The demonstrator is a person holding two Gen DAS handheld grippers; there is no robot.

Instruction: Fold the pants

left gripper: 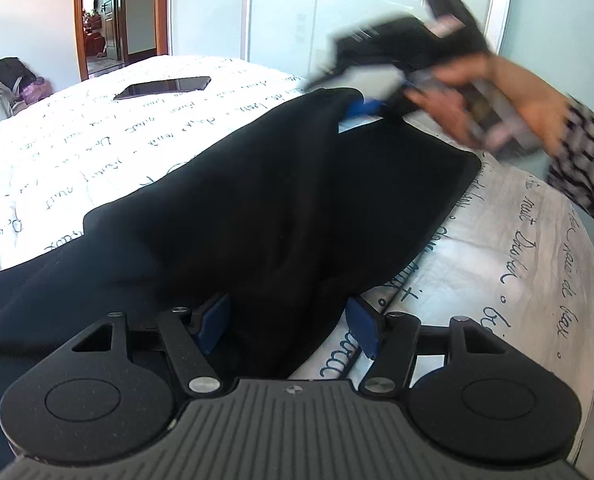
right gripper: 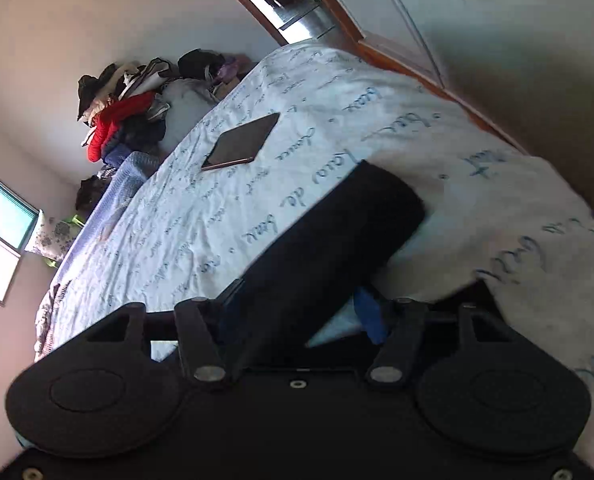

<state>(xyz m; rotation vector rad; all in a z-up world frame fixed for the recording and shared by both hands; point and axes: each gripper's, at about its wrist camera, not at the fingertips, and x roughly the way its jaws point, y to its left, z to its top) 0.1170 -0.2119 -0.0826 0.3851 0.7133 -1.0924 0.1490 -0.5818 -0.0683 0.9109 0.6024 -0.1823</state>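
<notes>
Black pants [left gripper: 281, 208] lie on a white bedspread with blue script [left gripper: 97, 152]. My left gripper [left gripper: 289, 326] stands with its blue pads [left gripper: 213, 320] apart on either side of a fold of the pants, at their near edge. My right gripper [left gripper: 361, 108] appears blurred in the left wrist view, held by a hand and gripping the far corner of the pants, lifted off the bed. In the right wrist view the pants [right gripper: 329, 240] run between its blue pads [right gripper: 371, 316] of that gripper [right gripper: 297, 320].
A dark tablet [left gripper: 163, 87] lies on the far side of the bed; it also shows in the right wrist view [right gripper: 241, 142]. A pile of clothes [right gripper: 125, 112] sits beyond the bed. A doorway [left gripper: 113, 12] and a white wardrobe [left gripper: 281, 12] stand behind.
</notes>
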